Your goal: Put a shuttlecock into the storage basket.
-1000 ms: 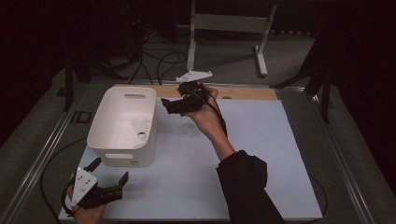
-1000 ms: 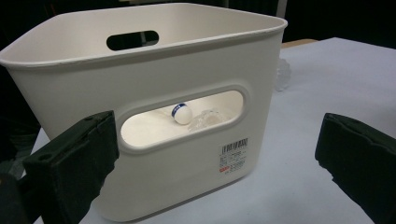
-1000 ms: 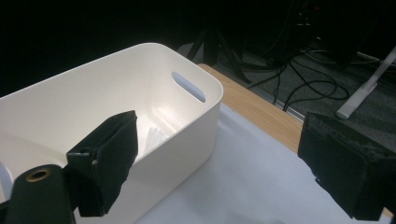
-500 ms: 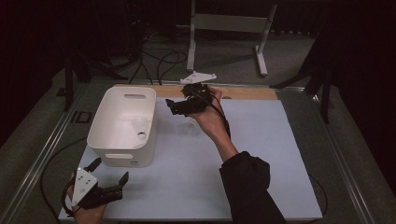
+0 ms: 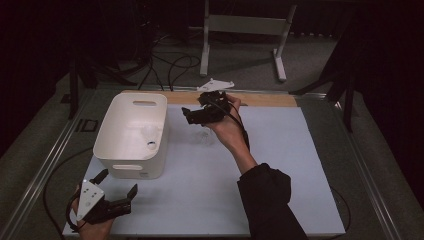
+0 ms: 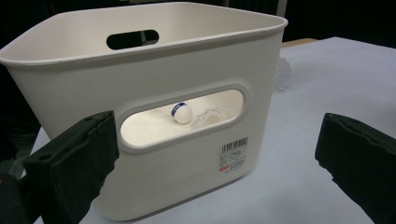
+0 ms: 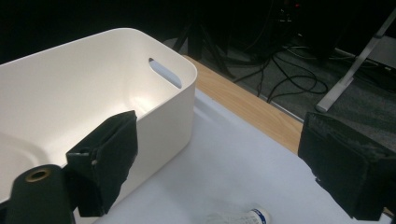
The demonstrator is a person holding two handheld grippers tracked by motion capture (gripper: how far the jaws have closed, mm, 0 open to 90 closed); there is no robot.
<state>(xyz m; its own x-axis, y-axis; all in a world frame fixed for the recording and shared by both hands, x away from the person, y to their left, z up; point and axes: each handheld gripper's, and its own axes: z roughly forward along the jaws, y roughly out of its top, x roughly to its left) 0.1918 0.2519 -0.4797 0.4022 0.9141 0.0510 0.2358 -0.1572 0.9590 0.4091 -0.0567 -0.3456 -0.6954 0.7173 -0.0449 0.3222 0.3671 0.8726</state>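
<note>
Your left gripper (image 5: 116,198) and right gripper (image 5: 192,116), both released, flank the smooth, round-cornered white bin (image 5: 131,134) at centre-left on the open white tabletop (image 5: 280,165)

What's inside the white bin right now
The white bin holds one shuttlecock with a blue-banded cork, seen through the front handle slot and from above. The walls hide most of the floor in the gripper views, so I can't rule out more.

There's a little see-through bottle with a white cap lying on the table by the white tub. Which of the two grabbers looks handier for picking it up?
Probably the right gripper: it hovers open just above the clear bottle with a white cap, beside the white plastic tub. The left gripper, also open, sits at the table's near edge, with the tub between it and the bottle.
</note>
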